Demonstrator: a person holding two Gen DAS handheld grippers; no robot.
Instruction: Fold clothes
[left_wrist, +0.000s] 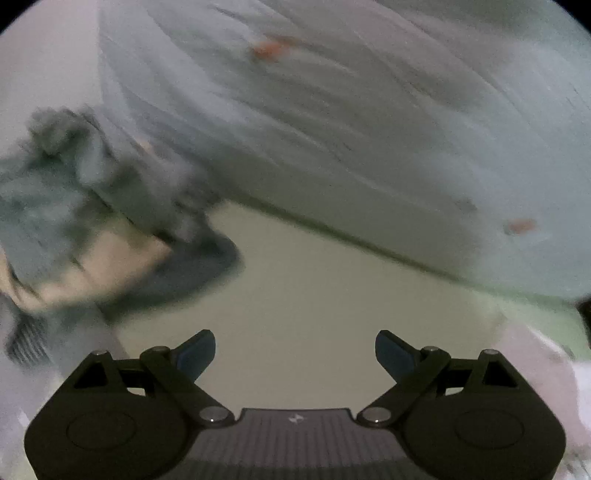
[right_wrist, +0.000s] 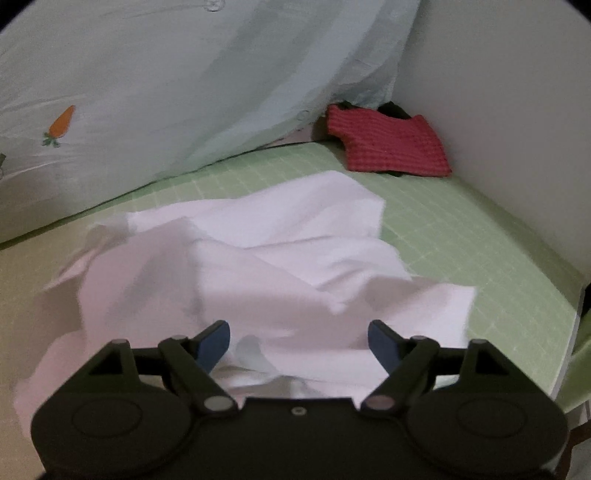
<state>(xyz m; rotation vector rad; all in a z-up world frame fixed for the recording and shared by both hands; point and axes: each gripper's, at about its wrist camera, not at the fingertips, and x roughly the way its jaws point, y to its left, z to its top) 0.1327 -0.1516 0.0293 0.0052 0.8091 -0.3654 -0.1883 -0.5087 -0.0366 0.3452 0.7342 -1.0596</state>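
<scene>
The crumpled white garment (right_wrist: 251, 266) lies on the green grid mat (right_wrist: 461, 236), directly ahead of the right gripper (right_wrist: 299, 341), whose jaws stand apart with nothing between them. A red checked cloth (right_wrist: 391, 147) sits beyond the garment, at the mat's far corner beside the carrot-print bedding (right_wrist: 129, 110). The left gripper (left_wrist: 295, 354), jaws likewise apart, hovers over bare mat; a blurred grey-and-beige clothes heap (left_wrist: 92, 221) lies to its left.

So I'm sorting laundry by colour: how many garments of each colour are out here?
White: 1, crumpled white garment
Red: 1, red garment
Grey: 1, blurred grey clothing heap
Total: 3
</scene>
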